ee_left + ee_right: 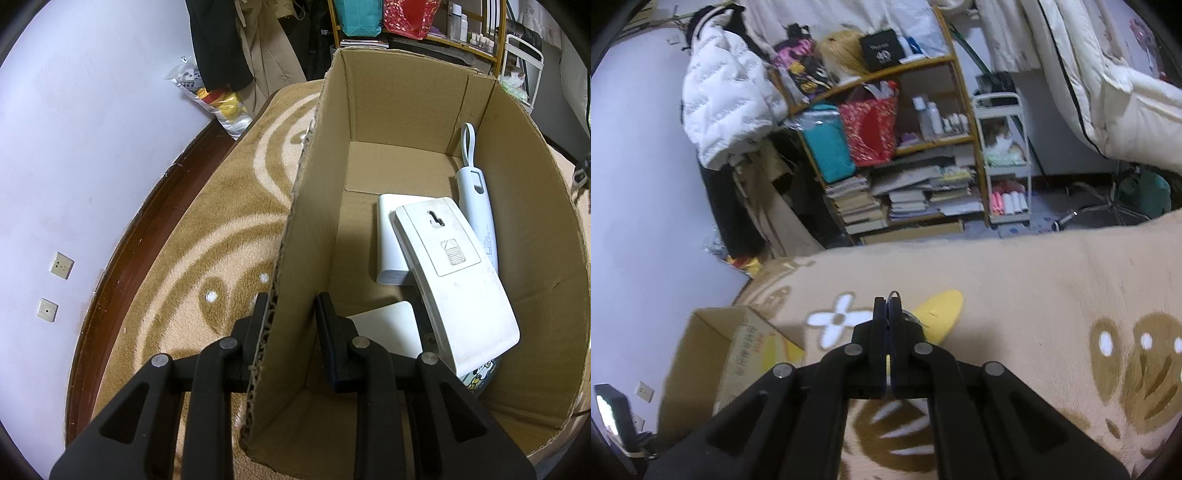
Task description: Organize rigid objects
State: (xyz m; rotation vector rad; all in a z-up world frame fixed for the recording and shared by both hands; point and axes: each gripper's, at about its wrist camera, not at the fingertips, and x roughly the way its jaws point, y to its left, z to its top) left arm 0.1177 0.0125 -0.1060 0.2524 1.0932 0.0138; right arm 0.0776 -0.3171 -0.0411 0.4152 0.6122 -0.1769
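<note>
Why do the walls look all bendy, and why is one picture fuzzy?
Both views come through fisheye lenses, so straight lines bow: in the left wrist view the baseboard and the box wall curve. The right wrist view is softer, with the shelf and blanket smeared; the left is sharp. Dark corners in both are the lens edge.

Box [369, 110] left half free; white devices [454, 266] crowd right.

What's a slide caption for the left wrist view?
Left claw straddles the cardboard box wall, jaws apart; white devices lie inside.
</note>
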